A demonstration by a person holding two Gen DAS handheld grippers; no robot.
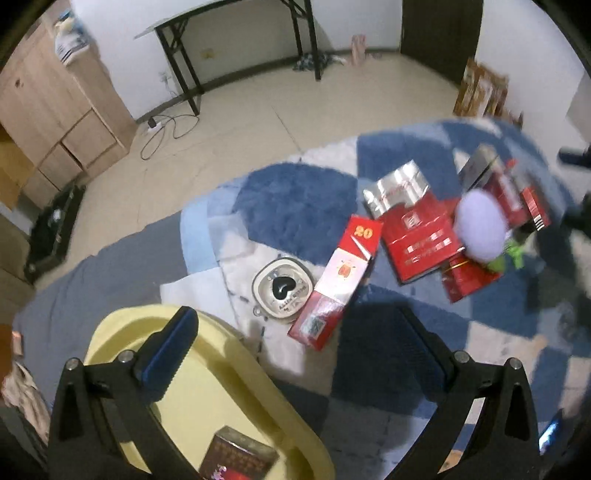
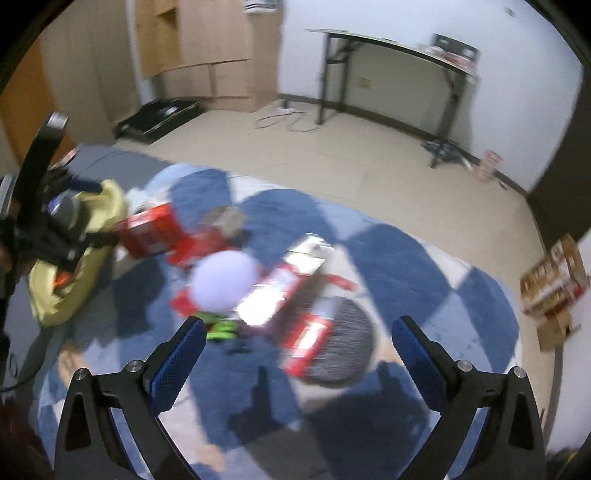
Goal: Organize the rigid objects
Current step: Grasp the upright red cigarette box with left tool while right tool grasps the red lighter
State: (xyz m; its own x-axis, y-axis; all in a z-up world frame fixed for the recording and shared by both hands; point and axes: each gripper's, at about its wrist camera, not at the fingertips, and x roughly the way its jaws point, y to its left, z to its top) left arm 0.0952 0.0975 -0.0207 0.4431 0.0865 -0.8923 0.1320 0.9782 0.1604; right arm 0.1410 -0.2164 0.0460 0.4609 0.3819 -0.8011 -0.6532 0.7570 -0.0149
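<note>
Both grippers, left gripper (image 1: 295, 343) and right gripper (image 2: 299, 354), gape empty; red carton (image 1: 334, 282) mid-blanket (image 1: 295, 192) looks light, stiff: pinch its long sides.

I see a pale tiled floor (image 1: 295, 96), white walls (image 1: 229, 29), a black-legged table (image 1: 236, 18) far off, a wooden cabinet (image 1: 55, 107) on the left, and a dark door (image 1: 441, 26)

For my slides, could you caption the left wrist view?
Open left gripper over a yellow tray, red boxes scattered on a blue rug.
</note>
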